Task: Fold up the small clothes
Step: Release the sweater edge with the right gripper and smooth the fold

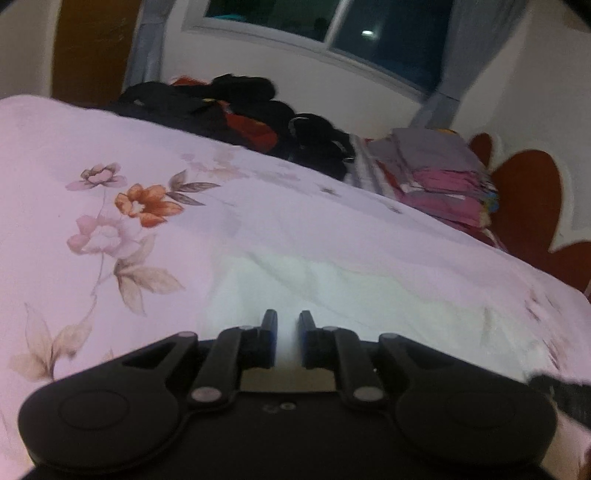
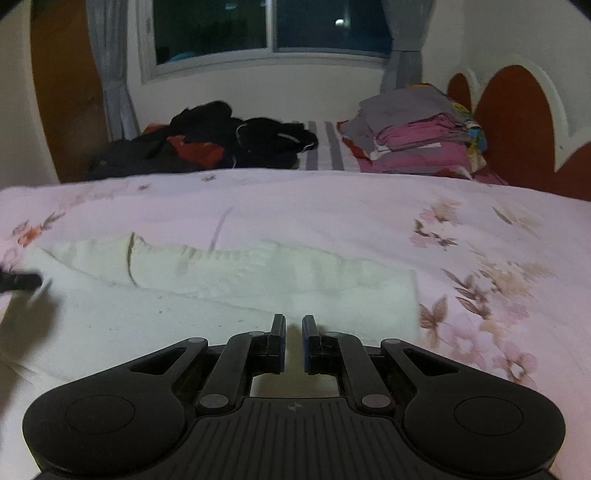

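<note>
1. Looking along my left gripper (image 1: 288, 325), I see its two black fingers parted by a narrow gap, with pale cloth showing through the gap; whether they pinch it I cannot tell.
2. Just ahead of those fingers lies the small white knitted garment (image 1: 332, 288), spread flat on the pale pink floral bedspread (image 1: 110, 206).
3. At the far edge of the bed sits a heap of black and red clothes (image 1: 236, 114), and to its right a stack of folded grey and pink fabrics (image 1: 439, 173).
4. Behind them are a white wall, a dark window with a white frame (image 1: 332, 33) and grey curtains, and a red headboard with white scalloped trim (image 1: 528, 206) at the right.
5. From my right gripper (image 2: 293, 332), the fingers likewise stand slightly apart, low over the near part of the garment (image 2: 221, 291); I cannot tell if they grip anything.
6. The garment lies across the bedspread (image 2: 369, 206) with a ribbed, wrinkled far edge and its right end just beside a flower print.
7. My left gripper's dark tip (image 2: 18, 282) shows at the left edge, over the garment's left end.
8. Beyond, the dark heap (image 2: 221, 140), the folded stack (image 2: 417, 140), the window (image 2: 273, 29) and the headboard (image 2: 517, 122) fill the back of the room.
</note>
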Motion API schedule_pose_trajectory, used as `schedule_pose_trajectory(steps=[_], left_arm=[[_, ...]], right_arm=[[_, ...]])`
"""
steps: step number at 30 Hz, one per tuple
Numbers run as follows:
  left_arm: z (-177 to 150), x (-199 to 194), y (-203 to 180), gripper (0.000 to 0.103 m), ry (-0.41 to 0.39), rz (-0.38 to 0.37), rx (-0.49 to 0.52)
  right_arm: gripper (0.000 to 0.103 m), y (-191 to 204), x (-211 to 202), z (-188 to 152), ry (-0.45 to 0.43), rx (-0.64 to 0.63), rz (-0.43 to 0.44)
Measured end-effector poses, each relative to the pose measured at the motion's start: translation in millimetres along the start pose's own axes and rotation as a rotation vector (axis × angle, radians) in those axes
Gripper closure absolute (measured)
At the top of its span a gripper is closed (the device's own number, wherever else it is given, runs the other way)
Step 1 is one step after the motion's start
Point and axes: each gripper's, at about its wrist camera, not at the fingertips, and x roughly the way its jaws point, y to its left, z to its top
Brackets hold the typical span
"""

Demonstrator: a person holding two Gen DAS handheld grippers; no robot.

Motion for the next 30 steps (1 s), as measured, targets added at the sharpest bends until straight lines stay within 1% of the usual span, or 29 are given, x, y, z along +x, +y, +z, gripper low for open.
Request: schedule_pose_trajectory(steps=[2, 4, 7, 9, 11, 12, 13, 14, 15, 16, 17, 20, 22, 23, 24, 26, 28, 29, 30], left_arm=[[4, 9, 13, 0.091, -0.008, 0.036, -0.039], [4, 12, 22, 0.092, -0.009, 0.032, -0.065], [4, 4, 18, 0.092, -0.011, 0.036, -0.043], [1, -10, 11, 0.086, -0.022, 0.007, -0.017], [-4, -26, 2, 0.086, -0.029, -0.028, 0.015], [-9, -34, -2, 0.083, -0.029, -0.047, 0.033], [-14, -41, -7, 0.083, -0.026, -0.061, 0.052], [-20, -47, -11, 0.083, -0.024, -0.069, 0.065], [-26, -52, -15, 0.083, -0.019, -0.079, 0.074], [-33, -56, -18, 0.083, -0.012, -0.091, 0.081], [-39, -59, -20, 0.083, 0.000, -0.094, 0.081], [-57, -60, -24, 0.083, 0.037, -0.102, 0.088], [-66, -58, -24, 0.083, 0.049, -0.085, 0.103], [-69, -58, -23, 0.083, 0.047, -0.080, 0.103], [-70, -58, -21, 0.083, 0.048, -0.078, 0.103], [-70, -58, -20, 0.083, 0.048, -0.076, 0.105], [-69, -59, -22, 0.083, 0.050, -0.069, 0.115], [-69, -59, -23, 0.083, 0.051, -0.065, 0.119], [-69, -59, -23, 0.083, 0.051, -0.060, 0.120]], right_arm=[[0.097, -2, 11, -7, 0.032, -0.009, -0.013], [0.097, -11, 12, -12, 0.017, 0.013, 0.001], [0.097, -21, 10, -9, 0.030, 0.039, 0.006], [0.097, -22, 2, -6, 0.013, 0.052, 0.003], [0.097, -22, -8, -4, -0.009, 0.060, 0.013], [0.089, -21, -10, -4, -0.006, 0.064, 0.022], [0.074, -19, -13, -5, -0.003, 0.071, 0.029], [0.025, -17, -17, -7, -0.016, 0.077, 0.037], [0.005, -13, -23, -9, -0.051, 0.069, 0.042], [0.005, -8, -30, -11, -0.082, 0.045, 0.043], [0.005, -3, -34, -11, -0.094, 0.020, 0.035], [0.005, 4, -36, -14, -0.072, 0.029, 0.074], [0.005, 8, -33, -19, -0.046, 0.020, 0.070], [0.009, 10, -32, -21, -0.040, 0.013, 0.066], [0.021, 10, -32, -23, -0.027, 0.011, 0.070], [0.031, 6, -28, -28, 0.007, 0.022, 0.075], [0.034, 0, -23, -34, 0.038, 0.020, 0.050], [0.036, -4, -22, -36, 0.044, 0.022, 0.041], [0.037, -8, -23, -37, 0.043, 0.033, 0.039]])
